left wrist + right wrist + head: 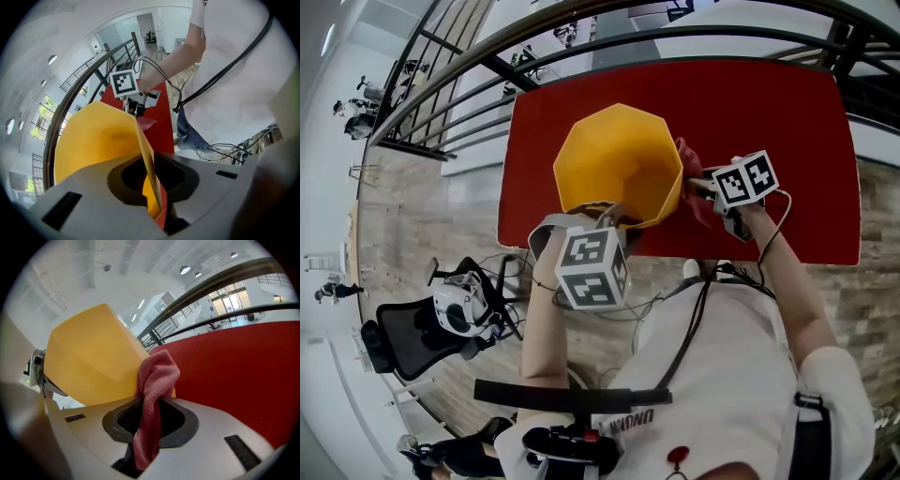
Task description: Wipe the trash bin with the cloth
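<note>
Red tabletop [787, 122] is carrying the yellow trash bin [614, 155] near its front edge, beside a balcony railing [441, 75] in a bright hall. Left claw [151, 180] is pinching the bin's near wall, steadying it. Right claw [149, 420] is gripping the pink cloth [157, 376], bringing it right against the bin's outer side. Wiping is seemingly under way, with most of the bin's sides probably awaiting the cloth.

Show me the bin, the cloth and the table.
bin [619, 155]: head view, on its yellow wall.
cloth [157, 376]: right gripper view, on its bunched upper end.
table [769, 112]: head view, on its bare red top.
</note>
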A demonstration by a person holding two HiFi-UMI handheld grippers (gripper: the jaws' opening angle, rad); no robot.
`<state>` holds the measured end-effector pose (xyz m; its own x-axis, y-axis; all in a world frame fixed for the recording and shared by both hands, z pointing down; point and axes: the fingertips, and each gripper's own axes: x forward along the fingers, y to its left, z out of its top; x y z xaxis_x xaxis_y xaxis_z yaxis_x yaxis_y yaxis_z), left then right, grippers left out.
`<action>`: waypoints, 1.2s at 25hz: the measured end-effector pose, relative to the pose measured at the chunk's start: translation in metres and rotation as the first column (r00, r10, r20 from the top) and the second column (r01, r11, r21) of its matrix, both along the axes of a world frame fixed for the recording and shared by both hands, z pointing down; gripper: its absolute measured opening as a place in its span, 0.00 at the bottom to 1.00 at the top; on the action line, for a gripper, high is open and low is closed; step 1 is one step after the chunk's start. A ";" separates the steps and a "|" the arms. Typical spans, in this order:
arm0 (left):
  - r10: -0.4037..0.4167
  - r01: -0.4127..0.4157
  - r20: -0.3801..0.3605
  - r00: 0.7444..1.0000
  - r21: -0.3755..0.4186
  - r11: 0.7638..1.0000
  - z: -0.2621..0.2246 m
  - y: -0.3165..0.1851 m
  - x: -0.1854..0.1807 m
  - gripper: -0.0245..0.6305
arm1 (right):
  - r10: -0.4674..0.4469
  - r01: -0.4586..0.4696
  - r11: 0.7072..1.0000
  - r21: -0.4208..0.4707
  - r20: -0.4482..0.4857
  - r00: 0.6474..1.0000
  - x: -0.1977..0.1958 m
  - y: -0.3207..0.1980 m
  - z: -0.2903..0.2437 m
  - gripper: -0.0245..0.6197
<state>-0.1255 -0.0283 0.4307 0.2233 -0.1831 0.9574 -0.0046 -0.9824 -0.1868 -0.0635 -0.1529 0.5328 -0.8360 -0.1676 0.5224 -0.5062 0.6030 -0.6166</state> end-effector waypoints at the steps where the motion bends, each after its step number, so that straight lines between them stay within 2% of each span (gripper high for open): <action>1: 0.000 0.000 -0.001 1.000 0.000 1.000 0.000 0.000 0.000 0.10 | 0.002 -0.003 1.000 -0.017 -0.006 1.000 -0.001 0.000 0.007 0.16; 7: 0.003 -0.003 -0.004 1.000 -0.002 1.000 -0.001 0.000 0.000 0.10 | 0.001 -0.007 0.995 -0.096 -0.060 0.998 -0.006 0.005 0.044 0.16; 14: 0.009 -0.010 -0.008 1.000 -0.004 1.000 0.000 0.002 0.001 0.10 | -0.010 -0.010 0.989 -0.146 -0.133 0.991 -0.009 0.013 0.079 0.16; 26: 0.092 -0.092 -0.008 0.996 0.026 0.995 0.000 -0.002 -0.013 0.10 | -0.008 -0.022 0.988 -0.154 -0.192 0.981 -0.015 0.016 0.100 0.16; 30: 0.082 -0.082 -0.011 0.997 0.041 0.996 0.000 -0.002 -0.011 0.10 | -0.003 -0.026 0.989 -0.147 -0.192 0.981 -0.012 0.016 0.097 0.16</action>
